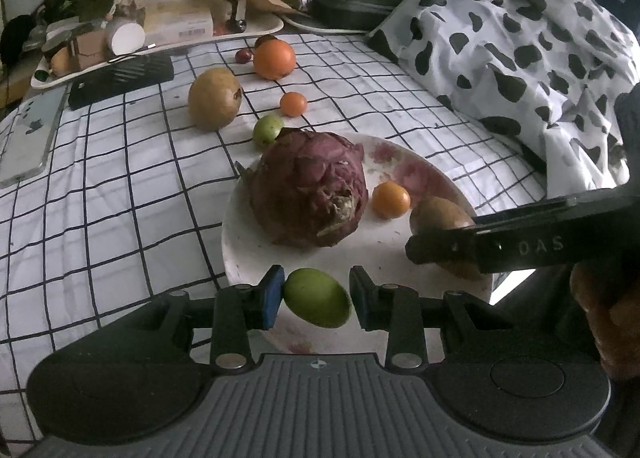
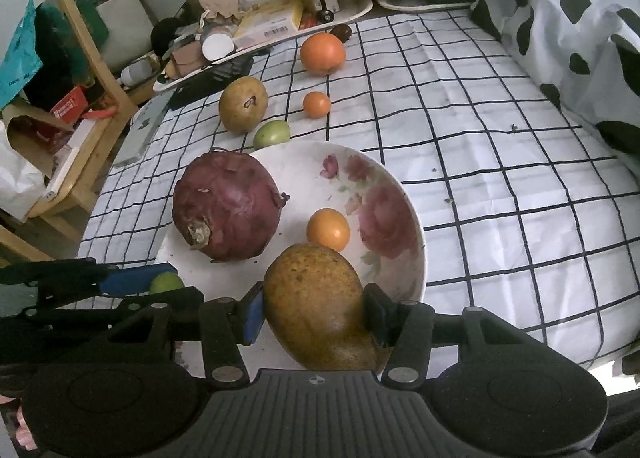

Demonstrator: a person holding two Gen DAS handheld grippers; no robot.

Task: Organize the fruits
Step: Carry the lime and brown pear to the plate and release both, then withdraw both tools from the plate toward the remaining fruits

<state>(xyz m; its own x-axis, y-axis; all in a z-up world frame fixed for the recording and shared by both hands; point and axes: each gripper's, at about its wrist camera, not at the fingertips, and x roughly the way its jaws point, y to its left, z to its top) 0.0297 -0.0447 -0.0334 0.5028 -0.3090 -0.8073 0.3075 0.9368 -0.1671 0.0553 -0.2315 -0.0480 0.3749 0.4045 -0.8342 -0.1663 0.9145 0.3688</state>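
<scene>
Resting between the two fingers of the left gripper (image 1: pixel 316 300), a small smooth green fruit (image 1: pixel 317 297) is held over the near rim of the white flower-printed plate (image 1: pixel 404 162), its long axis lying roughly across the jaws, which are closed to the fruit's width. A large yellow-brown speckled mango (image 2: pixel 320 302) is clamped likewise in the right gripper (image 2: pixel 316 316), low over the plate's near edge, its long axis running forward and away from the fingers. A release onto the plate is judged to be the step in hand for both, the bare patch beside the small orange round fruit (image 2: pixel 328 229) being nearest the right gripper. A big purple-red cabbage-like head (image 2: pixel 228 206) is seen on the plate's left. Beyond, more loose fruit is scattered on the white black-checked cloth (image 2: pixel 500 162), with a cluttered tray (image 2: pixel 352 12) behind.
</scene>
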